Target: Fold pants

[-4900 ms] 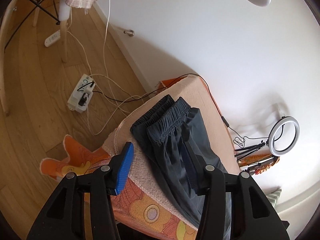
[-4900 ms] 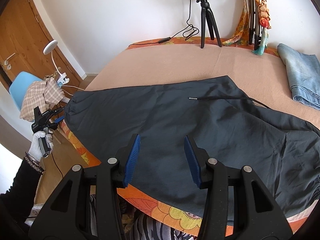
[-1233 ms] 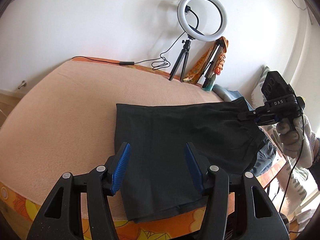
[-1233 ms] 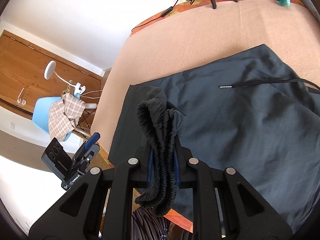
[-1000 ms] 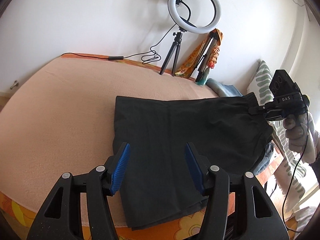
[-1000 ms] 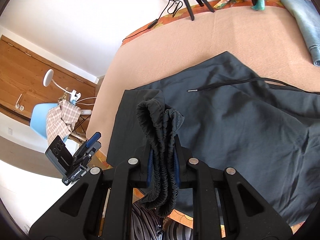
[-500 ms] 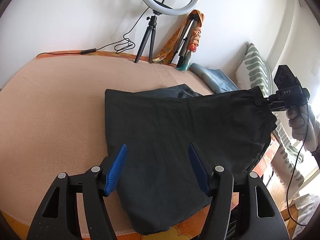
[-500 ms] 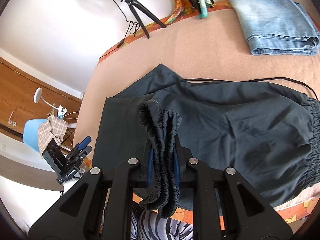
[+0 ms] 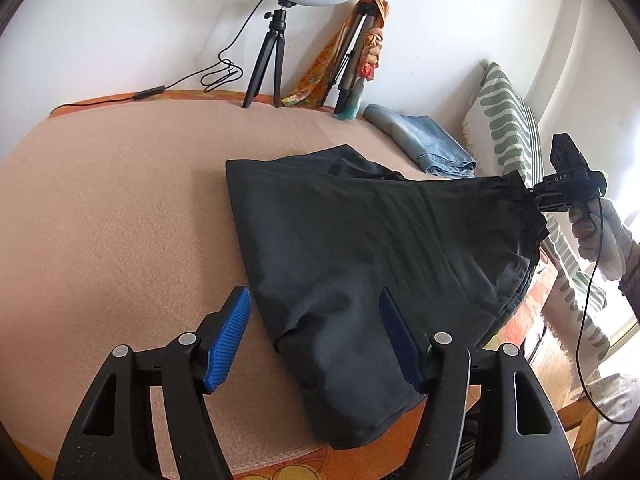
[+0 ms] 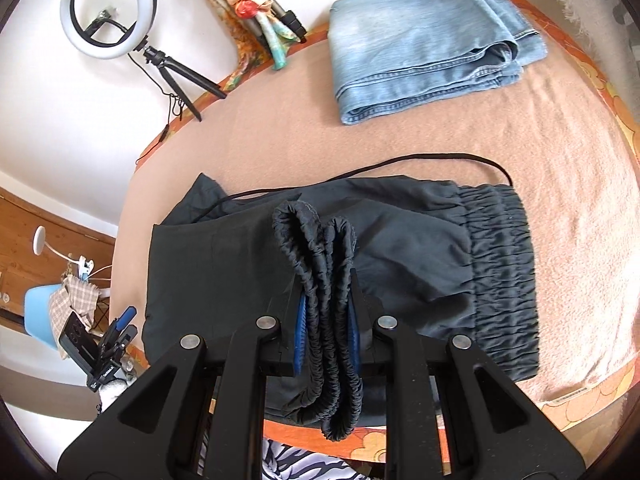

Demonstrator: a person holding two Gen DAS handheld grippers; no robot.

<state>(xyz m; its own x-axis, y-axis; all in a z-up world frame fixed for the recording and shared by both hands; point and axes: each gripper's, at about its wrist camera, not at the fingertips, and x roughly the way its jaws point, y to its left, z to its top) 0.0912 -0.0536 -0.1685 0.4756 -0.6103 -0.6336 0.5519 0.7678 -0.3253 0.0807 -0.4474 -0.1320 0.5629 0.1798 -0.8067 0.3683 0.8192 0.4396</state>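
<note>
Peach-blanketed bed (image 10: 560, 168): right tool (image 10: 326, 326) clamps pants (image 10: 400, 240) cuffs, left tool (image 9: 314, 334) opening, empty; best lay cuffs toward waistband (image 10: 500, 272) at three o'clock.

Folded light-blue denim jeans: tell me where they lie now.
In the right wrist view the folded light-blue denim jeans lie at the bed's far right, beyond the dark grey pants, right of the ring light tripod.

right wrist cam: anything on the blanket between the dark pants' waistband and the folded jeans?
Only the pants' black drawstring crosses the blanket between the waistband and the folded jeans; the rest is bare.
</note>
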